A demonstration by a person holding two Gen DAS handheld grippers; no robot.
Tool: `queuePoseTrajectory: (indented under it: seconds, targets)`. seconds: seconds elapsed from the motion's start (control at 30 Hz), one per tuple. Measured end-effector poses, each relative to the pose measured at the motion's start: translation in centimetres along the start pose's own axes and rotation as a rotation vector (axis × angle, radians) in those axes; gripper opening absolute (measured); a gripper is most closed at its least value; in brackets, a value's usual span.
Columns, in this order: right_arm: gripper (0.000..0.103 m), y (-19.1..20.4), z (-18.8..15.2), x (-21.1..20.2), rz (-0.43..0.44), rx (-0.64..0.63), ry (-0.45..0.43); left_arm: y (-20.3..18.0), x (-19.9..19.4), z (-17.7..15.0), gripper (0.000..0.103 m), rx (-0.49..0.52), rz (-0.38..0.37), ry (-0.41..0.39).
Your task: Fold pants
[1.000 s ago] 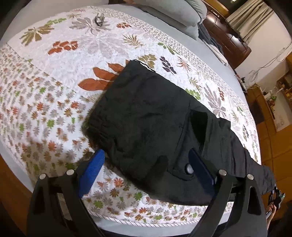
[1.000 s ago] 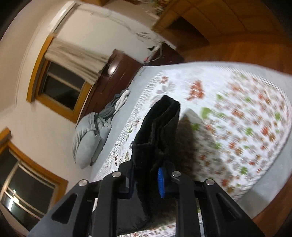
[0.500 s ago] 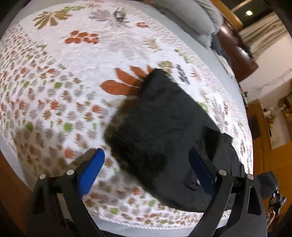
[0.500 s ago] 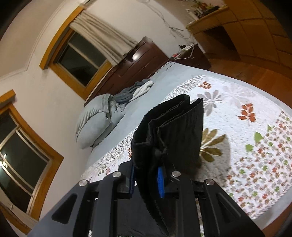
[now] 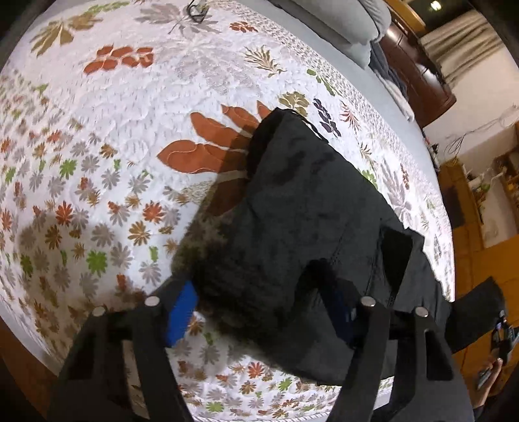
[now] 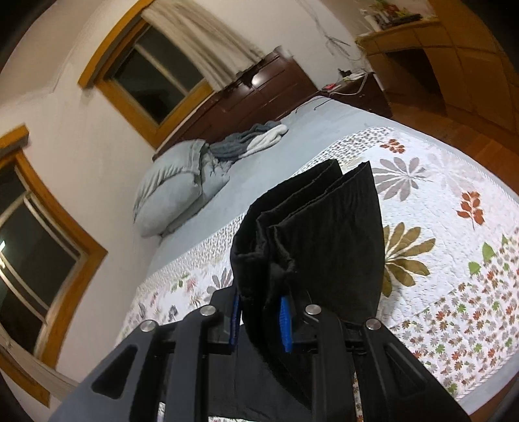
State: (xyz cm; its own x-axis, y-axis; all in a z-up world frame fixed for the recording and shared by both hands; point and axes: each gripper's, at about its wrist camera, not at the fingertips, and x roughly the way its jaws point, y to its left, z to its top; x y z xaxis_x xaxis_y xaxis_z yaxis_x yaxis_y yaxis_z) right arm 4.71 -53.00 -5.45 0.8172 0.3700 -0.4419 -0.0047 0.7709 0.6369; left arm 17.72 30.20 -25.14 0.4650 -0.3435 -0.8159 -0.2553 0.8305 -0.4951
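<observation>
Black pants (image 5: 308, 233) lie on a floral quilt (image 5: 113, 146), waist part toward me, legs trailing to the right edge. My left gripper (image 5: 259, 308) is open and low over the near waist edge; the cloth sits between its blue pads (image 5: 180, 313), right pad partly hidden by fabric. My right gripper (image 6: 259, 319) is shut on the bunched leg ends of the pants (image 6: 311, 240), held up above the quilt (image 6: 454, 259) with the folded layers standing upright.
A grey pillow (image 6: 175, 185) and a heap of grey and white clothes (image 6: 249, 142) lie at the head of the bed. A dark wooden dresser (image 6: 266, 94) stands behind. Wooden floor (image 5: 486, 259) lies past the bed's right edge. A small dark object (image 5: 196, 8) rests far on the quilt.
My left gripper has come down and forward onto the waist edge, so cloth now lies between its pads. My right gripper has lifted and swung the gripped leg ends up over the bed.
</observation>
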Motion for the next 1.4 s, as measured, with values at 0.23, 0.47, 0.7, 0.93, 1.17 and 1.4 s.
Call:
queuePoseTrajectory:
  seconds: [0.23, 0.47, 0.7, 0.93, 1.17, 1.4]
  targets:
    - [0.020, 5.4, -1.8, 2.7, -0.016, -0.156, 0.078, 1.1, -0.7, -0.3, 0.056, -0.016, -0.037, -0.017]
    - [0.020, 10.8, -5.1, 6.0, -0.018, -0.325, 0.161, 1.4, -0.6, -0.4, 0.056, -0.029, -0.044, -0.016]
    - [0.019, 15.1, -9.9, 9.1, -0.033, -0.499, 0.252, 1.6, -0.4, -0.5, 0.060, -0.057, -0.060, -0.024]
    - [0.019, 18.1, -17.2, 12.3, -0.092, -0.747, 0.352, 1.8, -0.5, -0.7, 0.061, -0.069, -0.071, -0.030]
    - [0.018, 19.5, -24.5, 14.1, -0.178, -1.003, 0.413, 2.0, -0.6, -0.8, 0.061, -0.074, -0.074, -0.028]
    - [0.018, 19.4, -28.0, 15.6, -0.232, -1.114, 0.448, 1.9, -0.6, -1.0, 0.062, -0.071, -0.061, -0.027]
